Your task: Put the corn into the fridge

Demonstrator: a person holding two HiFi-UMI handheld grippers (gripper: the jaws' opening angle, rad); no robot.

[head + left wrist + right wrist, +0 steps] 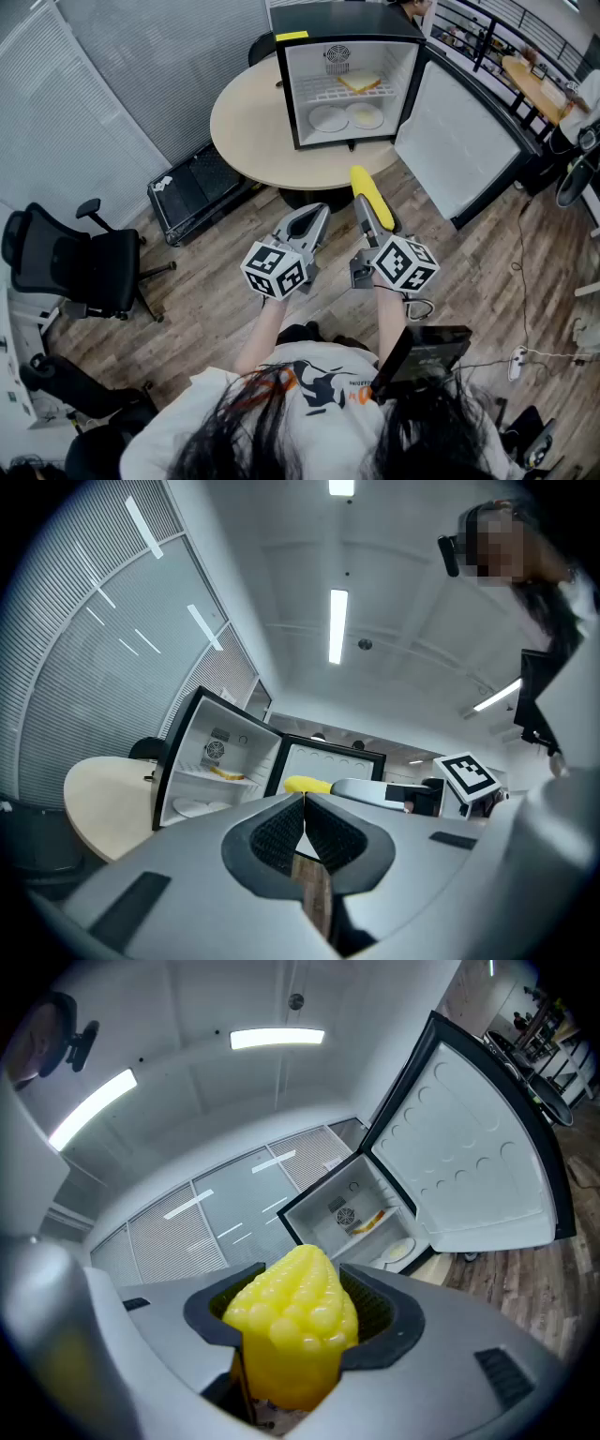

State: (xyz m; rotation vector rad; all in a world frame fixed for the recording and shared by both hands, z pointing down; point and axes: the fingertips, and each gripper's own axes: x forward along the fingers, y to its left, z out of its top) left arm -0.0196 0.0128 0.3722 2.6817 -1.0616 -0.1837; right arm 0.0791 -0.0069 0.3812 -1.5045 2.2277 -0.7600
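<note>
The right claw [371, 214] is clamped on the corn [292, 1321], its pads pressing the sides of the yellow cob while the tip sticks out past the jaws toward the fridge [343, 21]. The corn hangs in the air by the near edge of the round bench [246, 122], not yet inside the fridge. The left claw [303, 805] sits just left of it, jaws closed together with nothing between them. The fridge stands on the bench's far right part, its door [457, 141] swung open to the right. Its shelf carries a yellow-and-white slice [360, 82], and two white plates [328, 119] lie on the bottom.
</note>
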